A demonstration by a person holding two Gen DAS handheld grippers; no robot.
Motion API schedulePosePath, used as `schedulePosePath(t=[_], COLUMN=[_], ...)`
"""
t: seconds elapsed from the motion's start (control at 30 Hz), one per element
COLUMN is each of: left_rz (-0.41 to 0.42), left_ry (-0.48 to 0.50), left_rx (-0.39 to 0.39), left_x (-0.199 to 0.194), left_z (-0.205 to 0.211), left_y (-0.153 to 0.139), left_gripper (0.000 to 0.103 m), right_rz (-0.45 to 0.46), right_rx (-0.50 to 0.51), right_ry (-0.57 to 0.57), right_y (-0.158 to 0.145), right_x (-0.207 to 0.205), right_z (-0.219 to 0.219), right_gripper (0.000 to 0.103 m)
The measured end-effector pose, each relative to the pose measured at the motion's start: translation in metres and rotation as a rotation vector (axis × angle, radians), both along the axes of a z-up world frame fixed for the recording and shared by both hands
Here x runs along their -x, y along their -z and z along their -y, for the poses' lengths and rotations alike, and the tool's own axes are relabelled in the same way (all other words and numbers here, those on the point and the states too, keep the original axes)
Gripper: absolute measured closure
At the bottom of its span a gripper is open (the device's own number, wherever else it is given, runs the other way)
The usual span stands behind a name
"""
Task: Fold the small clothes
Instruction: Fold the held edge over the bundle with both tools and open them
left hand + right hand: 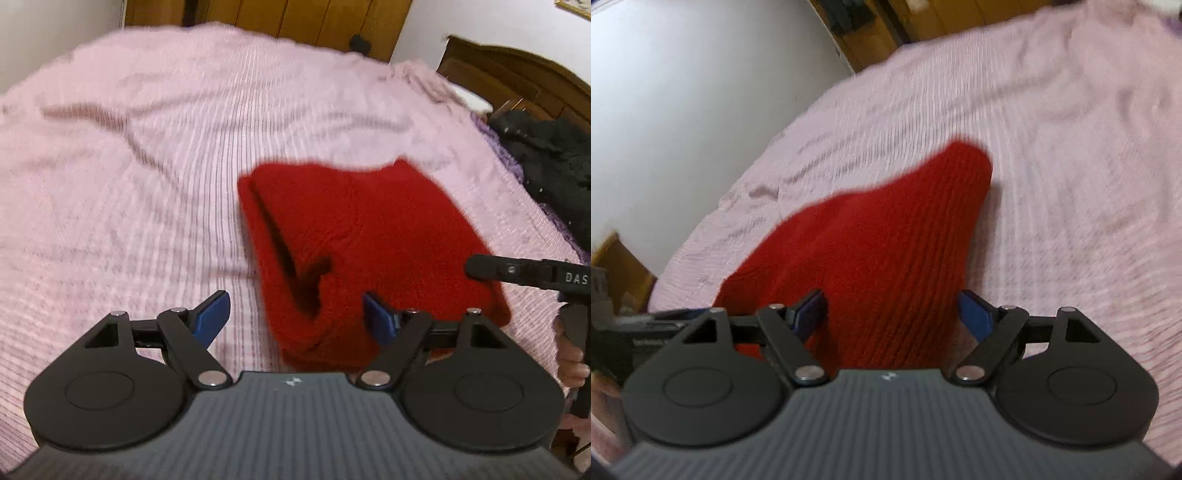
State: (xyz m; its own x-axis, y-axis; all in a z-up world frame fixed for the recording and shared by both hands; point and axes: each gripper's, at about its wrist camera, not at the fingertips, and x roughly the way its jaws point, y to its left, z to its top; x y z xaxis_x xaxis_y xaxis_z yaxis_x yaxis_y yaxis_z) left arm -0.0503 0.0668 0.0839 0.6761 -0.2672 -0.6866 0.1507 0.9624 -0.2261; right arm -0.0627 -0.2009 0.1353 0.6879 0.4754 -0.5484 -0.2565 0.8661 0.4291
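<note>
Red knit garment (362, 236) lies folded

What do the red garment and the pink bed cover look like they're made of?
The red garment looks like a thick knit, perhaps wool or acrylic: matte, slightly fuzzy edges, with fine parallel ribs running along it in the right wrist view. The pink bed cover looks like a thin woven or ribbed cotton-type spread: matte, with close raised lines and soft wrinkles. Motion blur leaves the exact fibre open for both.
</note>
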Motion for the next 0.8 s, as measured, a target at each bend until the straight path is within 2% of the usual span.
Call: schedulePosePath(t=[0.13, 0.27, 0.37, 0.43, 0.53, 0.6, 0.67, 0.73, 0.8], left_rz=[0.11, 0.203, 0.225, 0.219, 0.162, 0.086, 0.06, 0.088, 0.089], left_ry=[-0.007, -0.014, 0.03, 0.075, 0.091, 0.064, 0.049, 0.053, 0.047], left_rx=[-0.046, -0.065, -0.056, -0.065, -0.111, -0.137, -0.108, -0.089, -0.083], left_x=[0.007, 0.01, 0.006, -0.002, -0.016, -0.026, -0.026, -0.022, -0.021], left_z=[0.005, 0.015, 0.027, 0.037, 0.046, 0.045, 0.039, 0.034, 0.035], left_y=[-0.031, -0.057, -0.065, -0.06, -0.035, -0.01, 0.009, 0.016, 0.016], left_gripper=[0.023, 0.034, 0.036, 0.036, 0.036, 0.036, 0.035, 0.035, 0.035], right_rz=[0.111, 0.093, 0.079, 0.063, 0.131, 0.165, 0.183, 0.202, 0.191], right_rx=[0.022, 0.024, 0.056, 0.029, 0.187, 0.288, 0.353, 0.369, 0.337], right_ry=[0.124, 0.179, 0.158, 0.12, 0.065, 0.024, -0.015, -0.019, 0.001], right_y=[-0.015, -0.001, 0.016, 0.021, 0.016, 0.018, 0.023, 0.03, 0.03], right_x=[0.005, -0.017, -0.037, -0.044, -0.038, -0.036, -0.036, -0.036, -0.037], right_z=[0.015, 0.012, -0.009, -0.023, -0.058, -0.072, -0.079, -0.079, -0.075], right_gripper=[0.023, 0.045, 0.053, 0.058, 0.058, 0.058, 0.058, 0.058, 0.057])
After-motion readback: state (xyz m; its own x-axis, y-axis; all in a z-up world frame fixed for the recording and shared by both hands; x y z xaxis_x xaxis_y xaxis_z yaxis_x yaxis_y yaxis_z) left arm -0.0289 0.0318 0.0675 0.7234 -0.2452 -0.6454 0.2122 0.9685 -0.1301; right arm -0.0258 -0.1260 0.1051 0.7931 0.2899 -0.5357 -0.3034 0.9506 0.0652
